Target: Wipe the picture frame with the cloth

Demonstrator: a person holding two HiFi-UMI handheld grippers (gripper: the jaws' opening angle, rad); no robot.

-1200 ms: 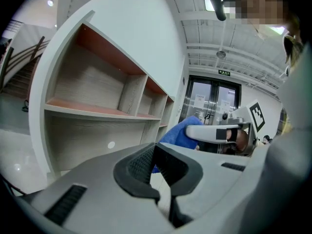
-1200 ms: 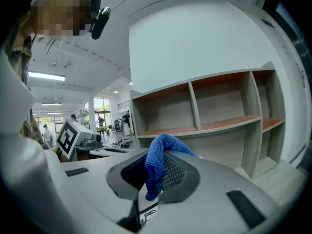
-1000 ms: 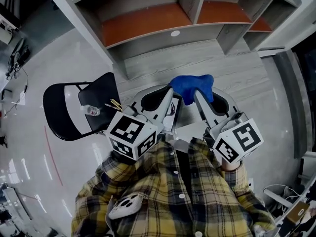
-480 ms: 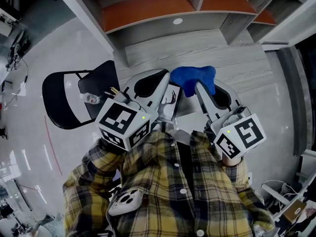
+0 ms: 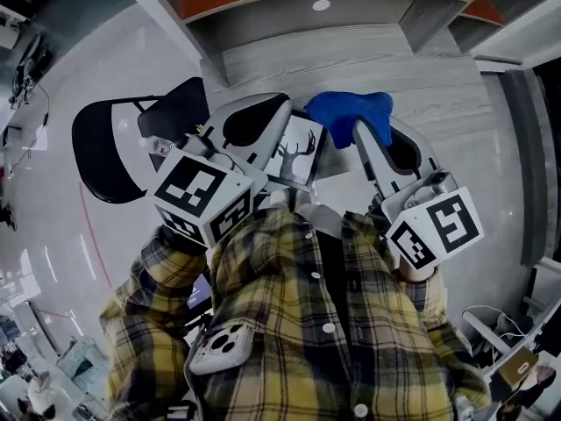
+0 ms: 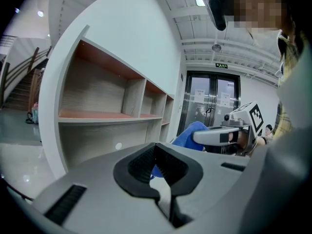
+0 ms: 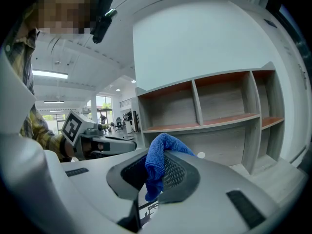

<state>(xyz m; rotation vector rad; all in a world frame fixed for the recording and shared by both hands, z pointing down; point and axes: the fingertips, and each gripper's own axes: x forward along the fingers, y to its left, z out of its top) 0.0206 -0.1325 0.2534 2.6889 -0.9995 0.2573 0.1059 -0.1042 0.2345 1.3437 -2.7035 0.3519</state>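
Note:
In the head view my left gripper (image 5: 280, 132) is shut on the left edge of the picture frame (image 5: 298, 154), a white frame with a black deer print, held in front of the person's chest. My right gripper (image 5: 360, 132) is shut on the blue cloth (image 5: 347, 110), which bunches over the frame's upper right corner. The left gripper view shows the frame's thin white edge (image 6: 164, 189) between the closed pads, with the cloth (image 6: 187, 133) behind it. The right gripper view shows the cloth (image 7: 157, 165) pinched between the jaws and a bit of the print (image 7: 149, 208) below.
An open shelf unit (image 5: 320, 3) with orange-brown boards stands ahead on the wood-look floor. A black folding chair (image 5: 107, 156) carrying small items stands at the left. The person's plaid shirt (image 5: 316, 323) fills the lower head view.
Both grippers have come nearer to the head camera. The left gripper has swung left and tilted the frame, so its deer print now faces the camera. The cloth stays at the frame's upper right.

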